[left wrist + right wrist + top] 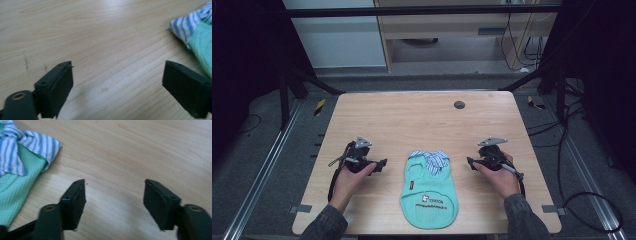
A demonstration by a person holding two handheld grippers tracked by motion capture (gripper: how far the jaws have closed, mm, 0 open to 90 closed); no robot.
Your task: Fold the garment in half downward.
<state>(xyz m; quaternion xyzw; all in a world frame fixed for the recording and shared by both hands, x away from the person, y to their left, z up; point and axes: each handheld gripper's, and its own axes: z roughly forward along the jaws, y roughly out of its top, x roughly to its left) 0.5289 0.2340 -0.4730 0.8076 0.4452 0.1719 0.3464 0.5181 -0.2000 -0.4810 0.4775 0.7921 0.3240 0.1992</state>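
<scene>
Between both grippers' open, empty jaws (well apart) lies the green pet shirt (pixel 430 192).

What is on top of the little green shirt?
A blue-and-white striped collar lies folded over the top of the green shirt, and printed lettering shows lower down. The fabric under the collar is hidden.

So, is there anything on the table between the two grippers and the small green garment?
Nothing visible stands in the way. The green garment lies flat between the left gripper and the right gripper, with bare wooden table on both sides. Both grippers have open, empty jaws pointing toward it.
</scene>
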